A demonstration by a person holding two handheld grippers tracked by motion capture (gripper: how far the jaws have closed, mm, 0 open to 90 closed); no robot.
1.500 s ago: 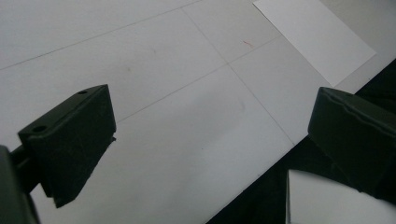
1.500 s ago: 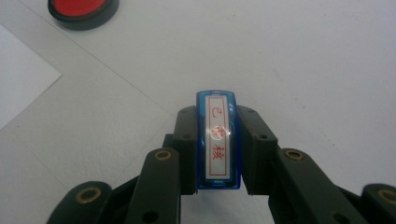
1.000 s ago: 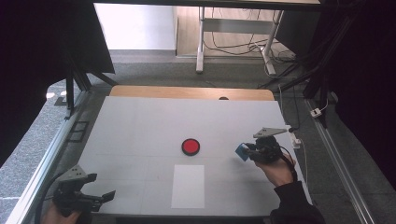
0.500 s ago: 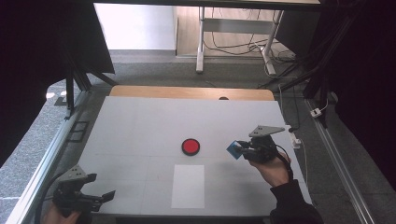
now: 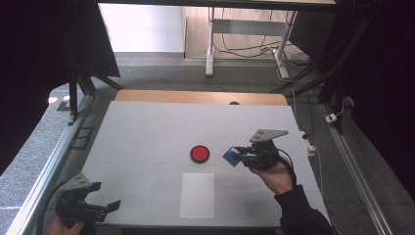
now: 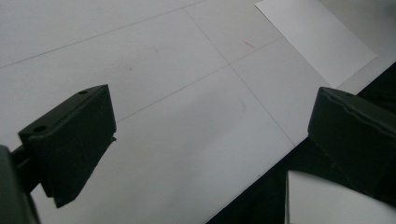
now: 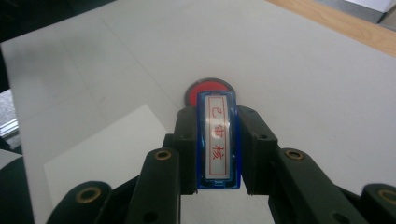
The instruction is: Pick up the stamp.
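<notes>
just right of the red ink pad [image 5: 199,153], my right tool [image 5: 238,156] pinches the blue stamp [image 7: 218,140], lifted off the worktop [image 5: 147,132]. picking up looks done; inking, then pressing on the white paper [image 5: 197,195] nearer me than the pad, remain. my left tool [image 5: 105,207] rests spread, well left of the pad.

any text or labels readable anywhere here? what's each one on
"已审核", red characters in a red frame, reading along the white face of the blue stamp clamped in the right gripper; slightly blurred, so this is my best reading.
Red ink pad: no text legible.
White sheet of paper: blank.
Table: faint grid lines and no writing.
</notes>
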